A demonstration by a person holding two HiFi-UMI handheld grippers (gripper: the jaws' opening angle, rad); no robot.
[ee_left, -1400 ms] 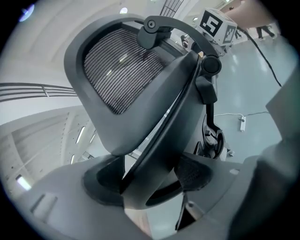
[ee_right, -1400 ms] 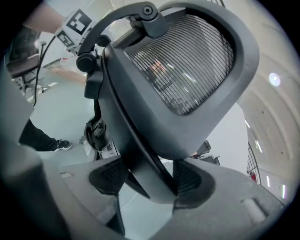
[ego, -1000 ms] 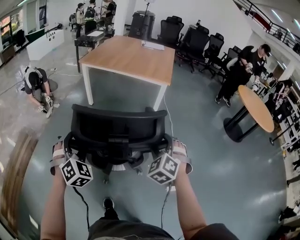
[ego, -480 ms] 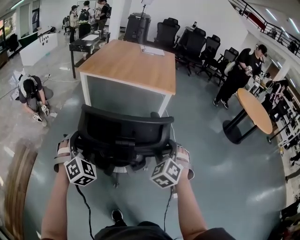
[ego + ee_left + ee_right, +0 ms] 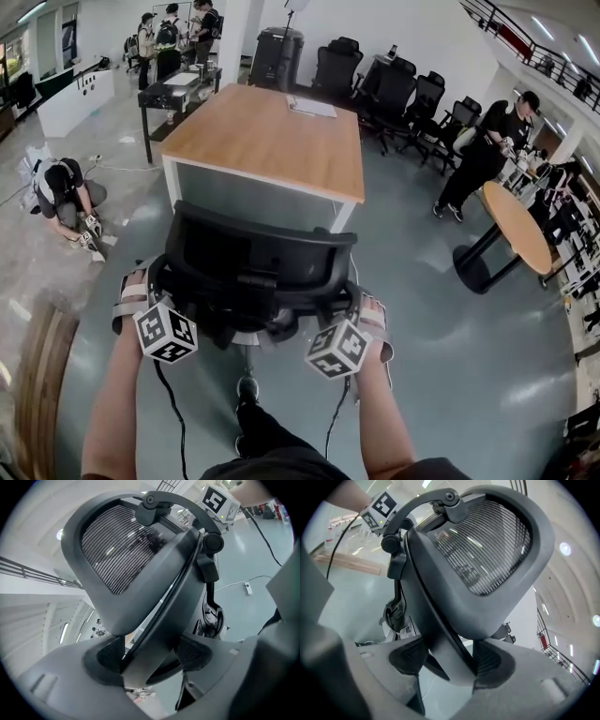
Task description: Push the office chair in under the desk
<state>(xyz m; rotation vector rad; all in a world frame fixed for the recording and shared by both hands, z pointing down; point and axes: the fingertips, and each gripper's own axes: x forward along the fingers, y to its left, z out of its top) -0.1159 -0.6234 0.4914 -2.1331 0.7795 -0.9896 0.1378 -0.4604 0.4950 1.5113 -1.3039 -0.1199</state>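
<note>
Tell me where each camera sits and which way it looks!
Head view: on the person's head, looking forward and steeply down at the office chair and desk; both forearms, the left gripper and the right gripper show.
Left gripper view: on the left gripper, looking along its jaws, which clamp the mesh backrest edge.
Right gripper view: on the right gripper, looking along its jaws, clamped on the opposite edge.
Shared: both gripper views show the same backrest, and each shows the other gripper beyond it.

Head view: the office chair point(image 5: 255, 258) hides its seat behind its backrest.
</note>
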